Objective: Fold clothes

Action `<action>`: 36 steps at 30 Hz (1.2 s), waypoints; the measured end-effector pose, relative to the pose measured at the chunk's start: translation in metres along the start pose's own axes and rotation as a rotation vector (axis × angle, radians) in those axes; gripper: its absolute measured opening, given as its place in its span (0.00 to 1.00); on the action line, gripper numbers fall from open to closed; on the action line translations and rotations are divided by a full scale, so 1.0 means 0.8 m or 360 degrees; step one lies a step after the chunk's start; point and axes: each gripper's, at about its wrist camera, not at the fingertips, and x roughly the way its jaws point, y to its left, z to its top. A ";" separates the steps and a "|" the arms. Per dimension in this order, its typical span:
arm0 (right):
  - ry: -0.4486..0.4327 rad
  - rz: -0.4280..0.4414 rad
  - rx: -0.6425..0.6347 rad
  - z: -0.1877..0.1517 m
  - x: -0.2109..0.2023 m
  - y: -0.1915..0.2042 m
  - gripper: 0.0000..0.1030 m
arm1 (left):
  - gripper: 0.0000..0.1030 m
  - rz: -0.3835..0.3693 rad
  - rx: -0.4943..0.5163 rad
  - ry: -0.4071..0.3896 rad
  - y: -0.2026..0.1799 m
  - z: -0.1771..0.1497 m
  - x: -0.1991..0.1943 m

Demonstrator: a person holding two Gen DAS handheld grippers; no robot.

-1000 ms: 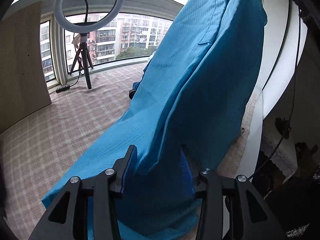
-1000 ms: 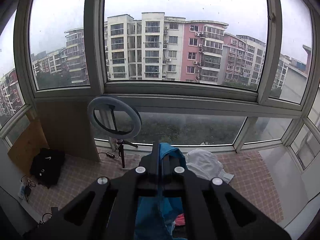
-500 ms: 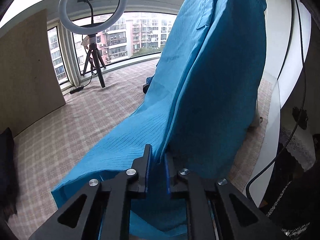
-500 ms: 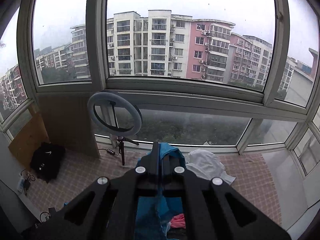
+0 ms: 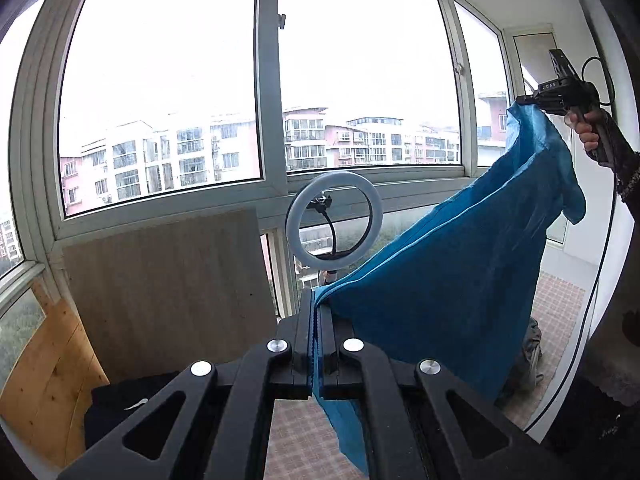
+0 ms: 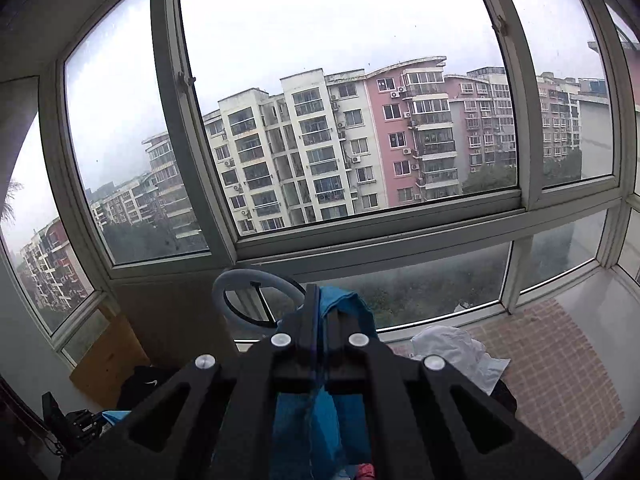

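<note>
A blue garment [image 5: 452, 280] hangs stretched in the air between my two grippers. My left gripper [image 5: 317, 308] is shut on one edge of it at the bottom middle of the left wrist view. At the upper right of that view a hand holds my right gripper [image 5: 520, 100], shut on the garment's other end, higher up. In the right wrist view the right gripper [image 6: 320, 300] is shut on the blue garment [image 6: 344, 304], whose cloth bunches over the fingers and hangs below them.
A ring light [image 5: 334, 220] on a stand is near the window. A wooden board [image 5: 160, 296] leans at the left, with a black bag [image 5: 116, 408] below it. White clothes [image 6: 452, 348] lie on the checked floor mat [image 6: 560, 368]. A cable [image 5: 592, 312] hangs at the right.
My left gripper closed on the garment's edge and rose, lifting it off the floor mat. Its view swung from the floor up to the window. The right gripper shifted and tilted slightly.
</note>
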 end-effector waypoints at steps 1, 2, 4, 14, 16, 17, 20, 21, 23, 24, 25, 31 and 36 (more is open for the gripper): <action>0.0012 0.0006 -0.0019 -0.002 0.002 0.012 0.01 | 0.00 0.0033 0.0016 -0.0001 0.007 0.007 -0.007; 0.0048 -0.0007 -0.0057 -0.002 0.006 0.029 0.01 | 0.00 0.0065 0.0032 -0.0003 0.013 0.013 -0.015; 0.0119 -0.0032 -0.0135 -0.002 0.014 0.062 0.01 | 0.00 0.0126 0.0067 -0.0007 0.026 0.026 -0.030; -0.0328 0.0134 -0.0256 0.056 -0.151 0.209 0.01 | 0.00 0.0222 0.0096 -0.0210 0.100 0.031 -0.144; -0.0152 0.0017 -0.0321 0.032 -0.119 0.233 0.01 | 0.00 0.0258 0.0146 -0.0144 0.112 0.017 -0.139; -0.0064 -0.0042 -0.0353 0.020 -0.103 0.245 0.01 | 0.00 0.0244 0.0144 -0.0122 0.120 0.013 -0.139; 0.0053 -0.0055 -0.0387 0.000 -0.101 0.279 0.01 | 0.00 0.0218 0.0166 -0.0143 0.134 0.011 -0.160; 0.0003 -0.0068 -0.0408 0.001 -0.121 0.291 0.01 | 0.00 0.0224 0.0183 -0.0173 0.138 0.014 -0.174; -0.0088 -0.0057 -0.0441 0.005 -0.170 0.314 0.01 | 0.00 0.0217 0.0184 -0.0241 0.148 0.020 -0.206; -0.0128 -0.0048 -0.0454 0.005 -0.195 0.324 0.01 | 0.00 0.0214 0.0189 -0.0275 0.151 0.022 -0.221; -0.0166 -0.0041 -0.0467 0.005 -0.218 0.332 0.01 | 0.00 0.0219 0.0201 -0.0311 0.153 0.025 -0.236; -0.0307 0.0021 -0.0482 0.001 -0.304 0.358 0.01 | 0.00 0.0224 0.0249 -0.0461 0.161 0.044 -0.301; -0.0303 0.0055 -0.0463 0.008 -0.283 0.359 0.01 | 0.00 0.0263 0.0292 -0.0443 0.165 0.058 -0.292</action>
